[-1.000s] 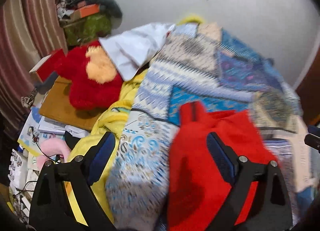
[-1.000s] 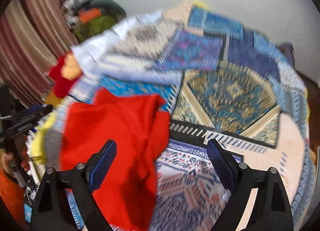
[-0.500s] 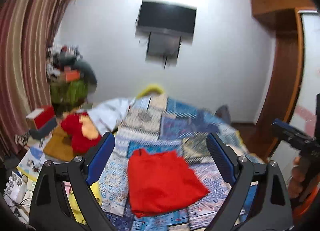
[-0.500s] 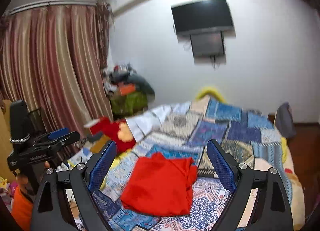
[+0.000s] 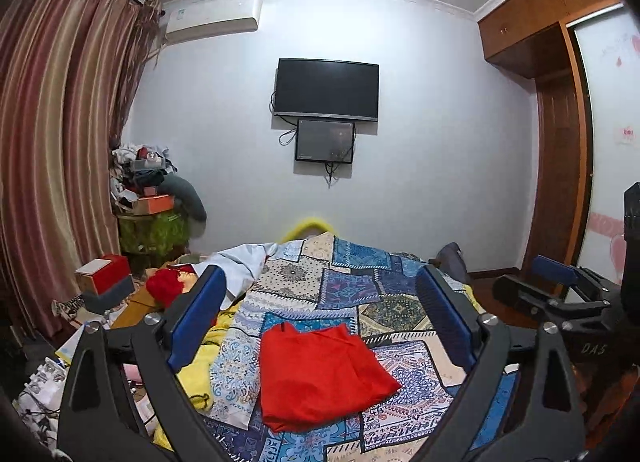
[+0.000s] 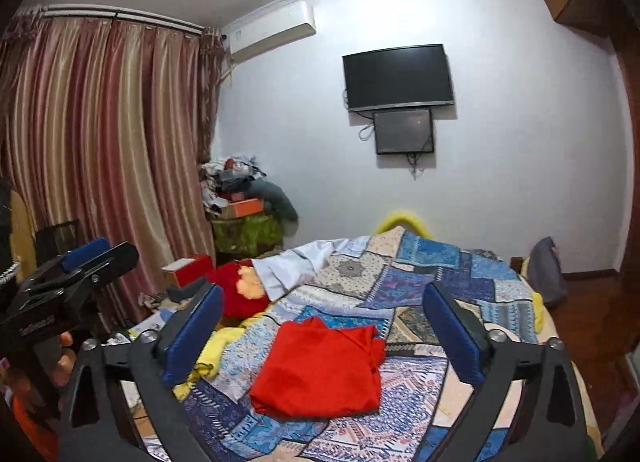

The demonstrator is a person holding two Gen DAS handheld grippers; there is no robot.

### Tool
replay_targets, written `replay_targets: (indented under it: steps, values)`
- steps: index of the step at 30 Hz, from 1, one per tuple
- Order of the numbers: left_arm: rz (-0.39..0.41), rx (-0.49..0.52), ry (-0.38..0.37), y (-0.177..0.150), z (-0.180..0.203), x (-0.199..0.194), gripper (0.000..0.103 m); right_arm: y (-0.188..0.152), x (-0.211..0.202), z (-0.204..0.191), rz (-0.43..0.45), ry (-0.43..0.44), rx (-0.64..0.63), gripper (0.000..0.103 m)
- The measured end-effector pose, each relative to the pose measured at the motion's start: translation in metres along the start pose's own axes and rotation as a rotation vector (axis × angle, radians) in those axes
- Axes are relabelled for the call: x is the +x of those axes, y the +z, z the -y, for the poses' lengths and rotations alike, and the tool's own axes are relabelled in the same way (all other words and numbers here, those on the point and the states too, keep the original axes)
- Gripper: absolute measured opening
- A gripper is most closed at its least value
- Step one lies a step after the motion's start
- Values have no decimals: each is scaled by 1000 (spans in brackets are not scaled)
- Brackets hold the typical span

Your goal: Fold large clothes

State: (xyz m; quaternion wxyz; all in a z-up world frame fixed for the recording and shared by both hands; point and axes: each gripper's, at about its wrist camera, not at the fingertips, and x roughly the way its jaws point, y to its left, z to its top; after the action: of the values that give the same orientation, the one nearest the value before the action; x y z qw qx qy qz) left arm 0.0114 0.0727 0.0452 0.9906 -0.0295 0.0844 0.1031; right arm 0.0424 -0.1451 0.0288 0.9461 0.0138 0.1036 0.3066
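Note:
A red garment (image 5: pixel 322 374) lies folded into a rough rectangle on the patchwork bedspread (image 5: pixel 352 282); it also shows in the right wrist view (image 6: pixel 320 370). My left gripper (image 5: pixel 320 318) is open and empty, held back from and above the garment. My right gripper (image 6: pixel 320 326) is open and empty too, also held back above it. The right gripper shows at the right edge of the left wrist view (image 5: pixel 560 290), and the left gripper shows at the left of the right wrist view (image 6: pixel 76 274).
A red plush toy (image 6: pixel 240 294) and a white cloth (image 6: pixel 296 266) lie at the bed's left. A yellow cloth (image 5: pixel 196 374) hangs off the near left side. Boxes and clutter (image 5: pixel 104 282) stand left, below striped curtains (image 6: pixel 100 142). A wall TV (image 5: pixel 326 88) and wardrobe (image 5: pixel 560 142) are beyond.
Both grippers have pulled back and tilted up from close over the red garment, so the whole room now shows. The garment stays folded on the bed.

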Motion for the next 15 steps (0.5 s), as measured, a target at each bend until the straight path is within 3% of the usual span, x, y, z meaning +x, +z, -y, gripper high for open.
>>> replay_targets:
  steps: [9,15]
  values:
    - [-53,6,-14,-14,11,8,102,-12,-7,-4,-50,-54,-15,103]
    - [-66,-4,-11,-17,9,14,102,-3,25,5,-65,-67,-16,103]
